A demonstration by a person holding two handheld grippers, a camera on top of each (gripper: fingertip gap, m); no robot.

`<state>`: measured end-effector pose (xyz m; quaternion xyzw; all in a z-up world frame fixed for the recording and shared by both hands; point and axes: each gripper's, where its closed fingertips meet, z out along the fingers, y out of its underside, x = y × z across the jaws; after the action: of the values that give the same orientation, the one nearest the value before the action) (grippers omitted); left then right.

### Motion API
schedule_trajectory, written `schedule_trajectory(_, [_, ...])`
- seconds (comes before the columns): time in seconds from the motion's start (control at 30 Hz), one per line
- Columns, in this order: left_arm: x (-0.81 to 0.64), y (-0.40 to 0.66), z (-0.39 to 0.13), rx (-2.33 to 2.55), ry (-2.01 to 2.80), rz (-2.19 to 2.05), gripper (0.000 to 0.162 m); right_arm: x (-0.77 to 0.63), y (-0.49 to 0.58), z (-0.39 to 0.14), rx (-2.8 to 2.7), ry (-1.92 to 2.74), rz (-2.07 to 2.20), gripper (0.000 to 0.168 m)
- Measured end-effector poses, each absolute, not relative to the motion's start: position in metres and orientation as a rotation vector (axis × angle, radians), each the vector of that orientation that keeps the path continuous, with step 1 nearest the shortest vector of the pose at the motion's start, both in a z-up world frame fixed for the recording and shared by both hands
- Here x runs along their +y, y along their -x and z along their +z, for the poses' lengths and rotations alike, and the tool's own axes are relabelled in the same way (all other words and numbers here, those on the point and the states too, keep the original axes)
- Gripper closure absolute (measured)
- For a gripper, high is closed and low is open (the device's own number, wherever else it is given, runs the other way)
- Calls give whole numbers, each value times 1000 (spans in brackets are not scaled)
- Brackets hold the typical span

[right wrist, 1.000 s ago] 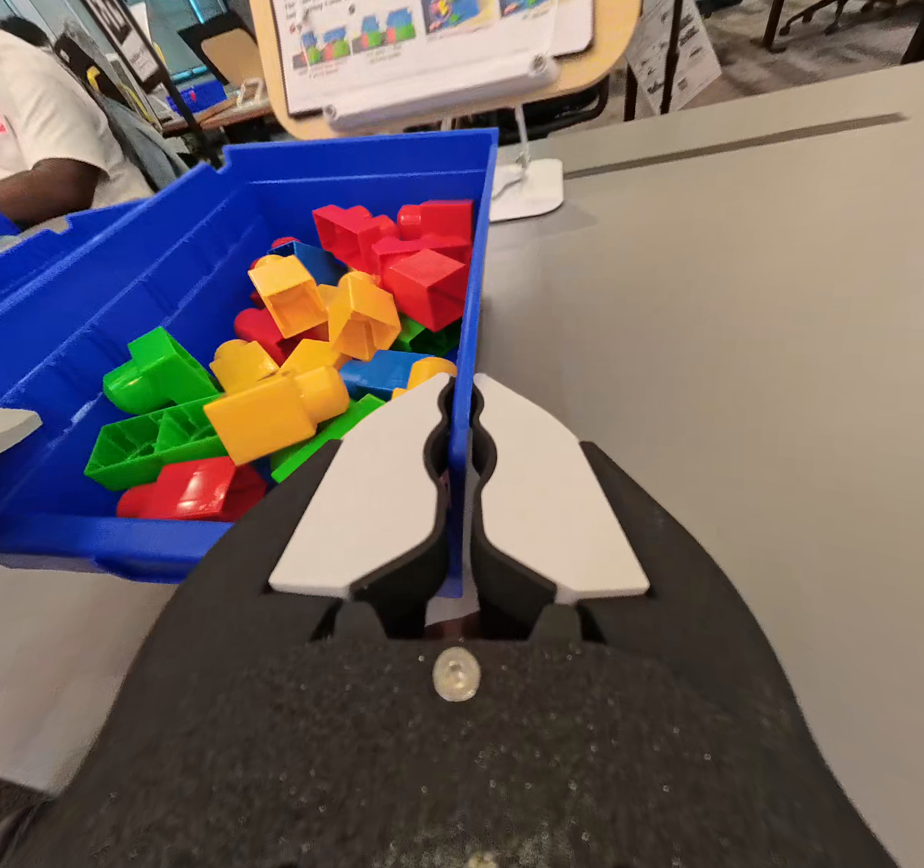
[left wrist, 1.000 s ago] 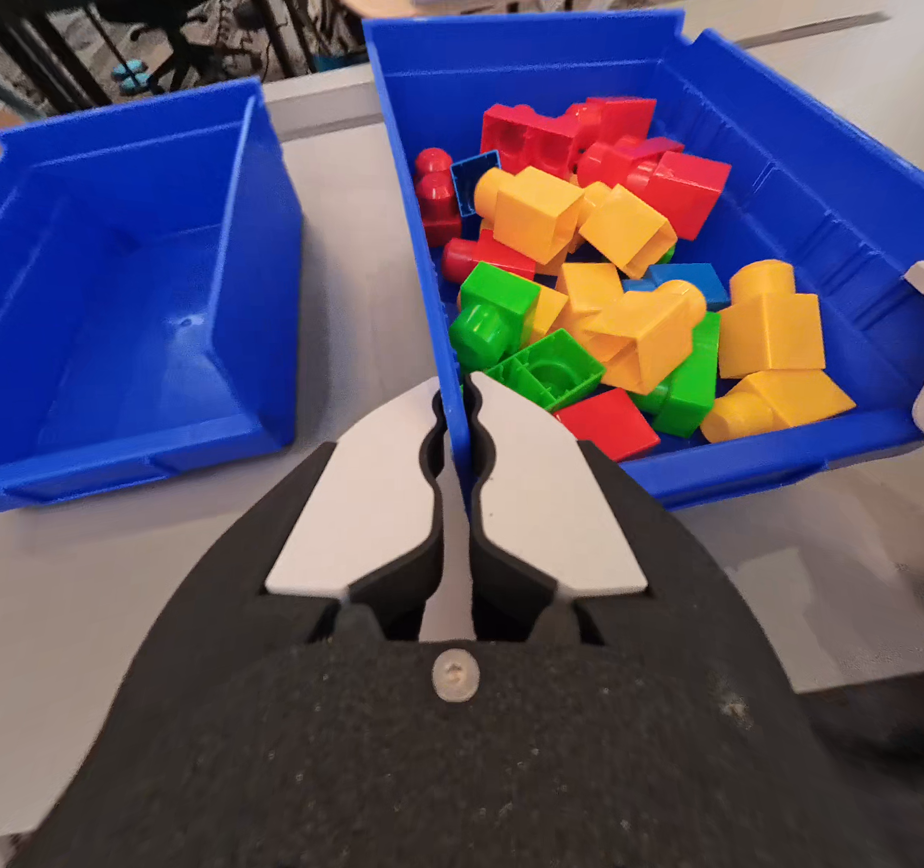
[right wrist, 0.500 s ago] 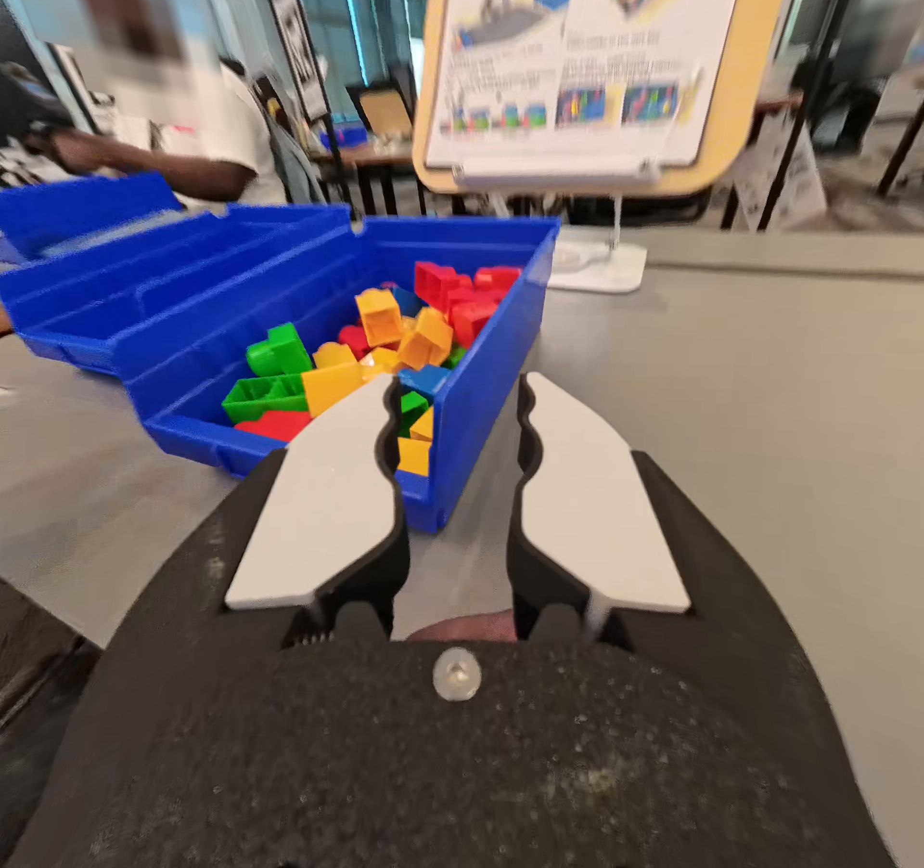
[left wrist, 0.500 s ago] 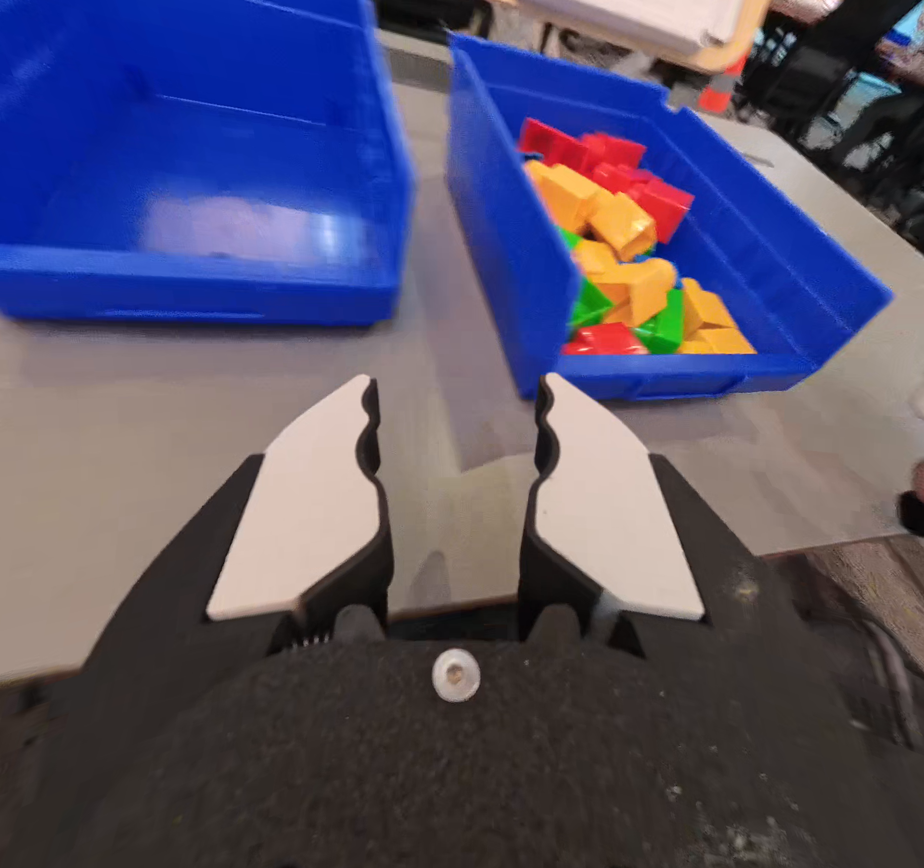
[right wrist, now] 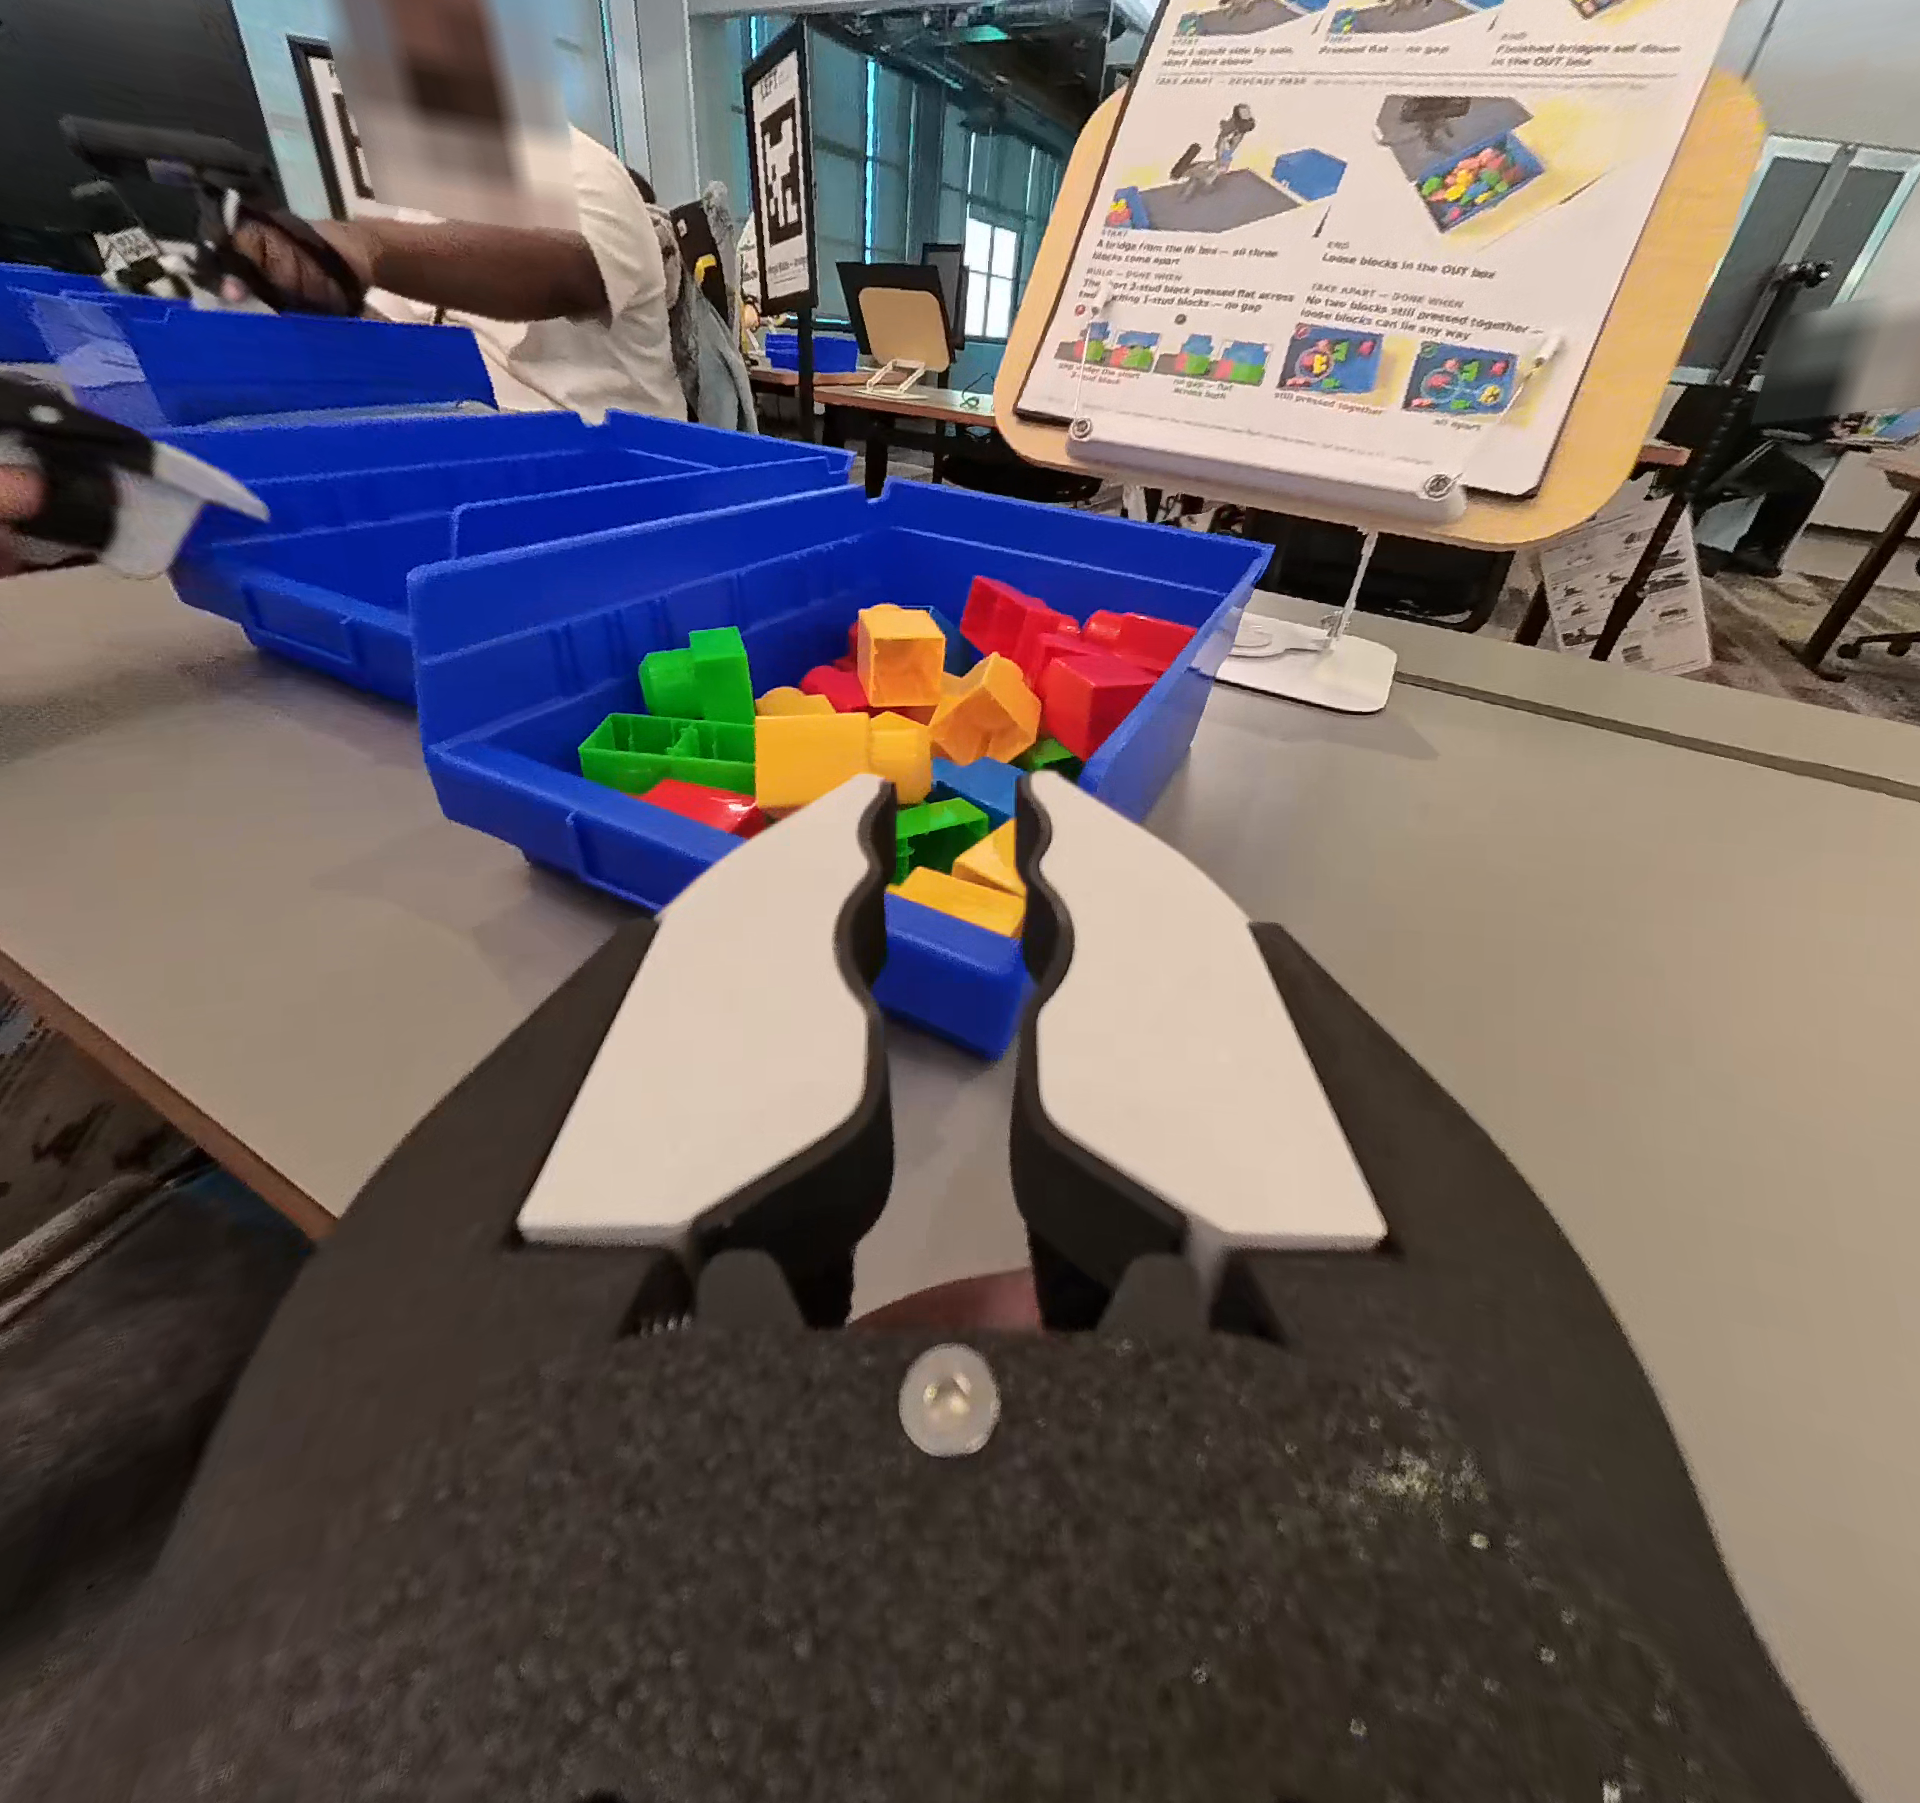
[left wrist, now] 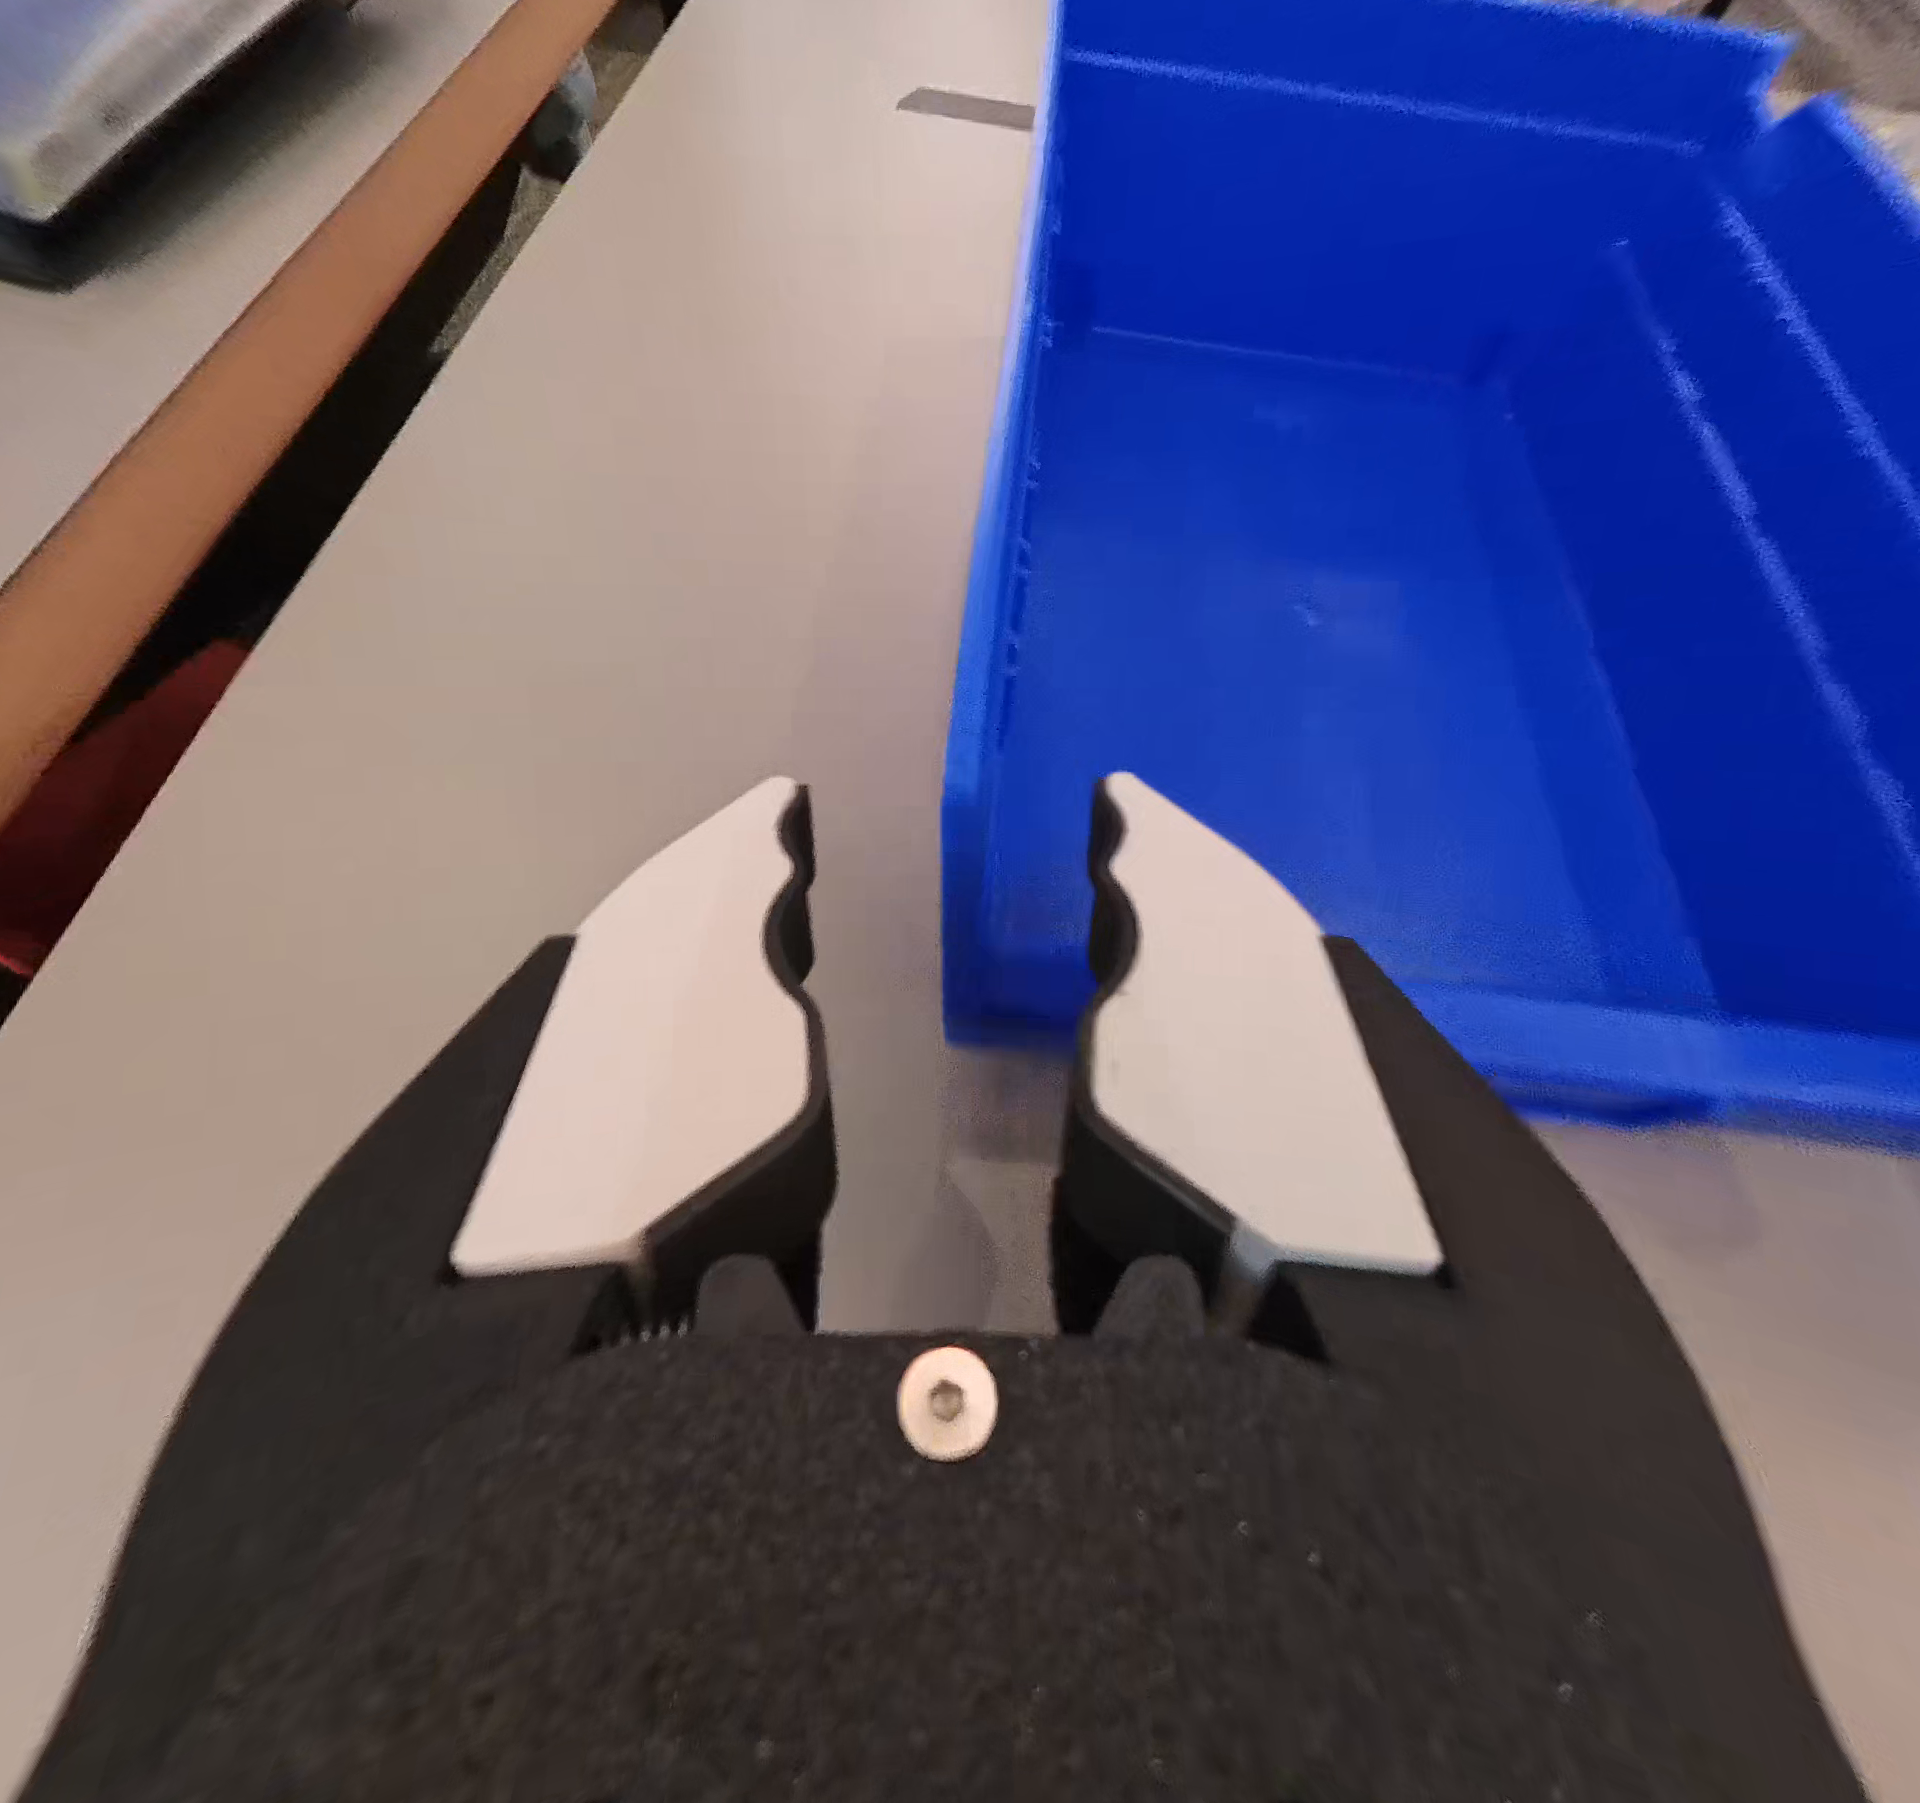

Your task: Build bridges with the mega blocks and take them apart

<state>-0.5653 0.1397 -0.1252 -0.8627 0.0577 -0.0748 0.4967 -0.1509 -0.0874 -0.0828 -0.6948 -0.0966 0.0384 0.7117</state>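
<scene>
Mega blocks (right wrist: 862, 714) heaped loose in blue bin (right wrist: 520, 631), none built. Left gripper (left wrist: 948, 797) spread, empty, facing empty bin (left wrist: 1403, 662). Right gripper (right wrist: 954, 797) parted, empty. Risk: jumbled pile, tilted blocks slip from pinch.

In the left wrist view, the empty blue bin (left wrist: 1455, 610) runs off the right edge, and everything at the upper left is smeared by blur. In the right wrist view, the right claw (right wrist: 954, 797) hides the near blocks (right wrist: 935, 828). A mosaic patch covers the person (right wrist: 540, 267) at upper left, and the left claw (right wrist: 156, 506) is cut by the left edge.
</scene>
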Motion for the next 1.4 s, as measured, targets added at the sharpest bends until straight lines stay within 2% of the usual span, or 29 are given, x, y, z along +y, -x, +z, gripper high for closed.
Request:
schedule_trajectory(0.03, [149, 564, -129, 142, 2110, -176, 146, -88, 152, -84, -216, 1545, 89, 147])
schedule_trajectory(0.07, [153, 560, -131, 146, 2118, -211, 156, -89, 153, -85, -218, 1548, 93, 147])
schedule_trajectory(0.13, [149, 552, -132, 145, 2123, -297, 159, -92, 157, -87, -231, 1557, 98, 148])
schedule_trajectory(0.3, [99, 553, -132, 191, 2100, -146, 159, -100, 182, -97, -277, 1597, 132, 146])
schedule_trajectory(0.5, [21, 565, -132, 92, 2082, -211, 158, -108, 287, -139, -495, 1749, 226, 126])
schedule_trajectory(0.67, [-36, 568, -131, 82, 2062, -216, 159, -103, 373, -123, -535, 1748, 350, 120])
schedule_trajectory(0.7, [-45, 566, -131, 82, 2056, -228, 159, -97, 381, -122, -520, 1759, 346, 121])
schedule_trajectory(0.73, [-54, 564, -131, 91, 2052, -228, 159, -91, 387, -123, -516, 1778, 335, 129])
schedule_trajectory(0.77, [-61, 563, -132, 97, 2047, -209, 159, -83, 381, -125, -466, 1812, 271, 146])
schedule_trajectory(0.83, [-75, 562, -127, 109, 2005, -145, 159, -76, 376, -116, -493, 1788, 211, 156])
schedule_trajectory(0.97, [-108, 540, -79, 148, 1765, -79, 153, -70, 356, -76, -427, 1702, 254, 163])
schedule_trajectory(1.13, [-104, 495, 8, 193, 1577, -92, 155, -81, 303, 27, -333, 1465, 133, 164])
schedule_trajectory(1.27, [-89, 413, 92, 303, 1425, -164, 156, -95, 215, 99, -165, 1354, 30, 164])
schedule_trajectory(1.4, [-86, 301, 148, 424, 1319, -283, 156, -121, 104, 137, 42, 1307, -44, 165])
